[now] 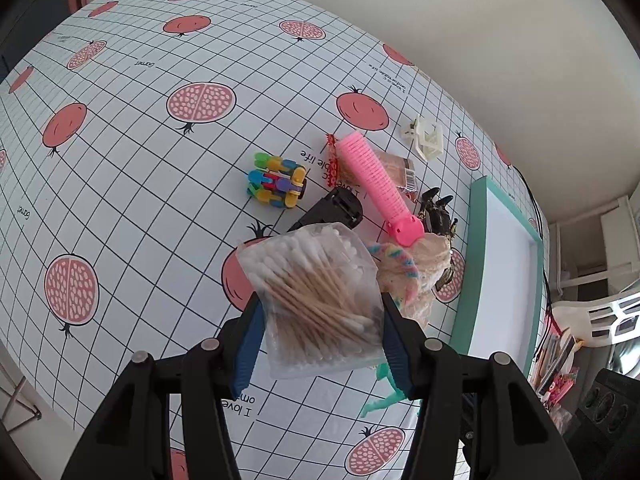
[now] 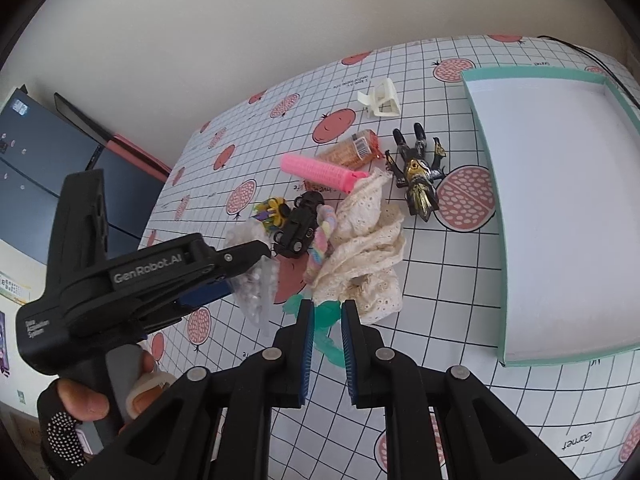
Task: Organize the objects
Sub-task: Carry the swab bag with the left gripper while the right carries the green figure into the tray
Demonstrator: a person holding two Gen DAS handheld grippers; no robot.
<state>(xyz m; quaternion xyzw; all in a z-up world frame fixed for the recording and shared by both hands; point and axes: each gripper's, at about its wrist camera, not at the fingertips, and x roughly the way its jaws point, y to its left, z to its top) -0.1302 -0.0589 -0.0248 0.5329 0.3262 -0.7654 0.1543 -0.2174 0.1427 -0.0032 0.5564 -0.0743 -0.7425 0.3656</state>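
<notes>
Pinching a clear bag of cotton swabs (image 1: pixel 320 300) in our left tongs (image 1: pixel 320 344), lifted over the desk (image 1: pixel 132 200). Beyond it: pink hair roller (image 1: pixel 376 184), colourful block toy (image 1: pixel 276 186), black toy car (image 1: pixel 338 210), teal-rimmed box (image 1: pixel 478 248) at the right.

Right wrist view: our right tongs (image 2: pixel 325 356) are spread, nothing gripped, straddling a teal plastic toy (image 2: pixel 326 320) lying on the desk just beside cream lace cloth (image 2: pixel 368 248). Black-gold robot figure (image 2: pixel 418 172) lies between the cloth and the box (image 2: pixel 490 184). Left tongs (image 2: pixel 240 276) with the bag (image 2: pixel 260 288) show at the left.
</notes>
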